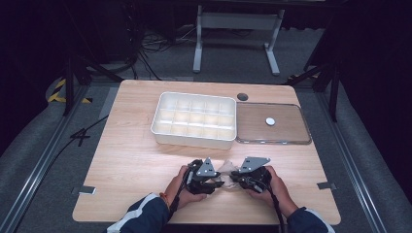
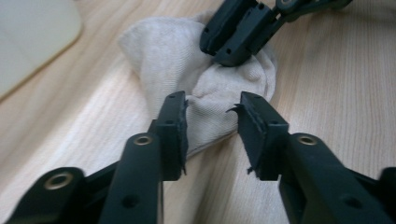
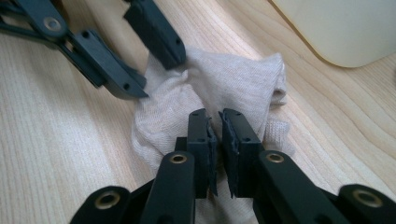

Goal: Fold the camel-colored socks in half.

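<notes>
Sock [image 3: 219, 84] pinched in right gripper [image 3: 217, 122] fingers, left gripper [image 2: 212, 108] fingers parted around it, white divided tray [image 1: 194, 138] empty.

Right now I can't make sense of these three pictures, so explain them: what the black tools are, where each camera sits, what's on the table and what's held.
A person sits at a wooden table and holds a hand tool with two black jaws in each hand: the left gripper and the right gripper. The high view looks down from above the person's side. The other two pictures come from small cameras that ride on the grippers and look along their jaws.

On the table lie a beige cloth, a white tray split into compartments, and beside it a clear flat lid with a small white disc on it.

The right gripper's jaws are nearly together and pinch a fold of the cloth. The left gripper's jaws stand apart over another edge of the cloth, not pressing on it.
</notes>
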A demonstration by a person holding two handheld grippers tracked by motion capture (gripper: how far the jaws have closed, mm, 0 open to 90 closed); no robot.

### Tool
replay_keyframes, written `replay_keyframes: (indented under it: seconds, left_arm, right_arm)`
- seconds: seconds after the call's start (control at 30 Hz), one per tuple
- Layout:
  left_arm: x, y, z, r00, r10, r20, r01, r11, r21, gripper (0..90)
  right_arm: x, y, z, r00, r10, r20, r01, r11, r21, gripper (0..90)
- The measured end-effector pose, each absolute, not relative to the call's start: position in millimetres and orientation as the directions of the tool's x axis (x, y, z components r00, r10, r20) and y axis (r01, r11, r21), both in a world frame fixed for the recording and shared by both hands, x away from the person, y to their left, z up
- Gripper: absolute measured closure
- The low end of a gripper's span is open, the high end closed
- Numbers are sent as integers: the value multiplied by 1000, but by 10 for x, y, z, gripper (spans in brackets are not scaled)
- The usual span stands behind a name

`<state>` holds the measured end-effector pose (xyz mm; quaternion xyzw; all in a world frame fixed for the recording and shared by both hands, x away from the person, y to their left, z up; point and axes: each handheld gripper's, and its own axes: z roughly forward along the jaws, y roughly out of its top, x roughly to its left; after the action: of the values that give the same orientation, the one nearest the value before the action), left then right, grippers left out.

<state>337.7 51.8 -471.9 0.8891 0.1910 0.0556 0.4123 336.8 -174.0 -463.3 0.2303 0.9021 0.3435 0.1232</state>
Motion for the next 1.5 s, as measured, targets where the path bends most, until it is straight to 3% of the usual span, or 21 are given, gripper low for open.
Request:
replay_keyframes:
  seconds: [0.13, 0.27, 0.37, 0.5, 0.7, 1.0, 1.23, 1.37, 1.4, 1.5]
  left_arm:
    - [3465, 625, -4686, 876, 472, -100, 363, -510, 780, 551]
    - [3526, 601, -4779, 876, 470, -109, 386, -547, 743, 544]
    - [3517, 571, -4807, 880, 462, -109, 382, -555, 739, 588]
    - [3530, 577, -4817, 878, 464, -118, 390, -547, 741, 598]
    - [3528, 581, -4813, 875, 470, -118, 396, -553, 733, 587]
    - [3614, 644, -4794, 846, 505, -168, 460, -534, 709, 426]
    - [3665, 690, -4755, 829, 521, -203, 486, -493, 722, 429]
    - [3650, 643, -4783, 837, 511, -193, 478, -514, 713, 425]
    - [3642, 628, -4792, 839, 512, -184, 476, -525, 705, 427]
    - [3629, 613, -4793, 844, 510, -165, 462, -535, 708, 436]
  right_arm:
    - [3372, -1749, -4644, -867, 494, -63, 324, 655, 682, 821]
    - [3372, -1750, -4649, -869, 491, -65, 318, 654, 687, 809]
    - [3366, -1759, -4636, -867, 494, -64, 315, 644, 698, 704]
    - [3351, -1802, -4574, -853, 518, -66, 321, 620, 716, 671]
    - [3353, -1889, -4595, -857, 512, -64, 343, 658, 670, 683]
    - [3432, -1916, -4665, -863, 505, 17, 379, 624, 683, 698]
    - [3423, -1887, -4655, -866, 499, -16, 357, 642, 678, 697]
    - [3418, -1881, -4649, -864, 502, -33, 350, 647, 677, 660]
    - [3420, -1887, -4639, -855, 517, -40, 356, 641, 680, 580]
    - [3427, -1911, -4609, -848, 528, -37, 358, 623, 695, 576]
